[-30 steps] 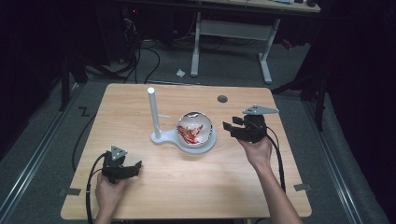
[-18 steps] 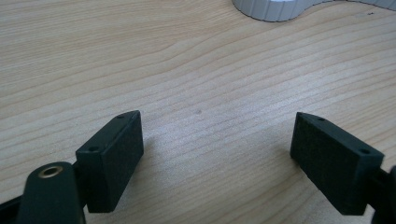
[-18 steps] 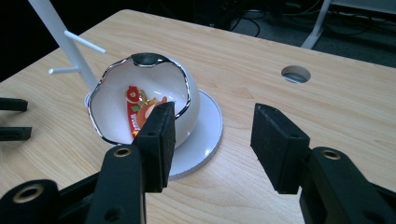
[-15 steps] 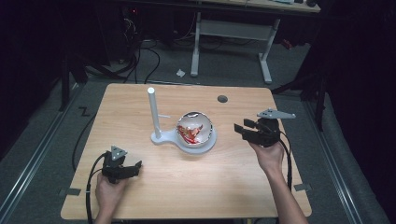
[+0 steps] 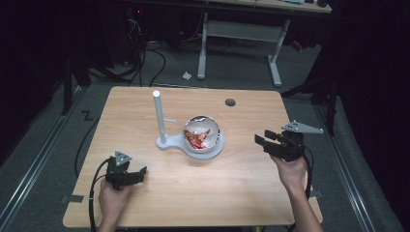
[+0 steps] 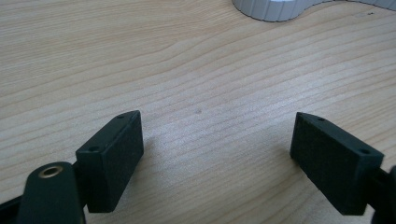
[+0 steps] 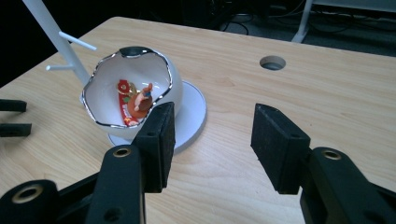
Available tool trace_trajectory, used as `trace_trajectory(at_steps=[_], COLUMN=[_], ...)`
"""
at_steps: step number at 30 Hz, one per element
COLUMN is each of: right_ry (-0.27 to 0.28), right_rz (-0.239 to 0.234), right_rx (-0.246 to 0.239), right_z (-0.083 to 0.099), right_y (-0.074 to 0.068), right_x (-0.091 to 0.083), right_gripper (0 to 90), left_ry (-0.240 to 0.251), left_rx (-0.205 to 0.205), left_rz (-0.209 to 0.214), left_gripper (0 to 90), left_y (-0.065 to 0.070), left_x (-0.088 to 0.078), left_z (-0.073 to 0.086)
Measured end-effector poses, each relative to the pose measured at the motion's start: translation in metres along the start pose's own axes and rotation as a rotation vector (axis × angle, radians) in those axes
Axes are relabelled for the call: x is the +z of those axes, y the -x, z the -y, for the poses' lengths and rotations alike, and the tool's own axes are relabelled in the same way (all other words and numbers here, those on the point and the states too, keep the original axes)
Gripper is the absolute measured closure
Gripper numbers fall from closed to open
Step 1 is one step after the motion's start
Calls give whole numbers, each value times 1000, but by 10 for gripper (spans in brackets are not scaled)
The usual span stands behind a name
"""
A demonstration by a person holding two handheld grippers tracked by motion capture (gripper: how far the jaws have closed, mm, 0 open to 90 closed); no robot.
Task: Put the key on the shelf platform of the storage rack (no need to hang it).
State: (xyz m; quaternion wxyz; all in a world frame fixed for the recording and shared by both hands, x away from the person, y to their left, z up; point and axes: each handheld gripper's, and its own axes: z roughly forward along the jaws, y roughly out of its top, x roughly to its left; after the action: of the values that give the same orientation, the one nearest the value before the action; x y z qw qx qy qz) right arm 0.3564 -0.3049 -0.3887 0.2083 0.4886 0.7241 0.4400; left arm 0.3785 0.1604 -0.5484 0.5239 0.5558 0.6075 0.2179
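High view: right gripper (image 5: 269, 143) pulled back from the egg-shaped shell (image 5: 201, 135) toward the right edge of the bench (image 5: 193, 193), now well apart from it; a second ago close beside it. Fingers partly open, nothing between them. Probably a placing just finished, or a retreat before a fresh reach. Shell sitting on the round plate of the white stand (image 5: 163, 137), near the middle of the bench. Left gripper (image 5: 129, 175) parked near the front left corner, unmoved. Small hole (image 5: 230, 102) toward the far edge.

Left gripper view: fingers (image 6: 112, 158) wide open over bare wood, empty; stand base (image 6: 273, 8) cut off at the top edge.

Right gripper view: fingers (image 7: 159, 144) apart, empty, aimed at the shell (image 7: 128, 93). Red and orange trinket (image 7: 135, 102) inside, too small to name. Stand post (image 7: 51, 28) cut off above; near finger hiding part of the plate.
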Motion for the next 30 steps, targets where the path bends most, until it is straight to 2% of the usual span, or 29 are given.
trace_trajectory(at_steps=[12, 21, 30], right_ry=[30, 26, 11], right_rz=[-1, -1, -6], right_rx=[24, 22, 42], right_z=[23, 39, 57], right_y=[-1, -4, -5], right_x=[-16, -16, -10], right_gripper=[496, 492, 485], left_ry=[1, 0, 0], left_rx=[-1, 0, 0], left_rz=[0, 0, 0], left_gripper=[177, 177, 177], left_y=[0, 0, 0], left_x=[0, 0, 0], left_z=[0, 0, 0])
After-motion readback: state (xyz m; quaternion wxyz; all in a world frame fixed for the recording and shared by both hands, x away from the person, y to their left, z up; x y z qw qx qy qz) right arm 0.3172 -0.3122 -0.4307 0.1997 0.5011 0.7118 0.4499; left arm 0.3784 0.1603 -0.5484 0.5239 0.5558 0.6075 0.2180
